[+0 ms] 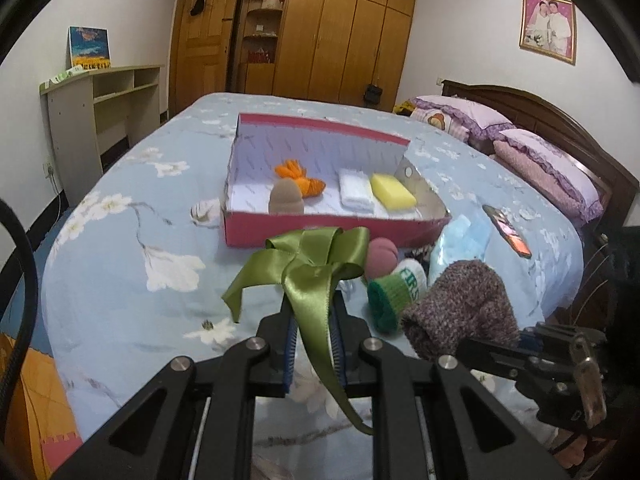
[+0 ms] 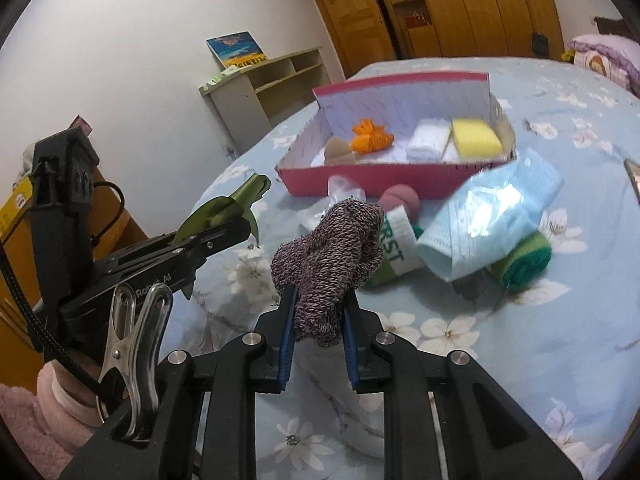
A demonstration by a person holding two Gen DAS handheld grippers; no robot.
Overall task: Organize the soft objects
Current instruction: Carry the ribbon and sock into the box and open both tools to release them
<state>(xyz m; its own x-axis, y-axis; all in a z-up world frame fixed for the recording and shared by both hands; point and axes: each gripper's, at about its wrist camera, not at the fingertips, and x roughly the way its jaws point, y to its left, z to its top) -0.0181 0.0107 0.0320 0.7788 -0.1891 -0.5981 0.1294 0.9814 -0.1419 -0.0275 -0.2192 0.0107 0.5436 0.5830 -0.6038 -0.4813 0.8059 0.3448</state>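
Observation:
My left gripper (image 1: 312,320) is shut on a green satin ribbon bow (image 1: 308,264), held above the bed. My right gripper (image 2: 320,308) is shut on a purple-grey knitted sock (image 2: 332,256); the sock also shows in the left wrist view (image 1: 460,308). A pink open box (image 1: 320,236) lies ahead on the bed and holds an orange yarn piece (image 1: 300,178), a tan sponge (image 1: 285,198), a white cloth (image 1: 354,190) and a yellow sponge (image 1: 392,192). In front of the box lie a pink ball (image 2: 400,200), a white-green sock (image 2: 394,248), a blue mask pack (image 2: 492,216) and a green rolled cloth (image 2: 524,260).
The bed has a blue flowered cover (image 1: 132,240). A phone (image 1: 508,230) lies on it at the right. Pillows (image 1: 532,156) are at the headboard. A beige shelf desk (image 1: 100,112) and a wooden wardrobe (image 1: 320,32) stand beyond the bed.

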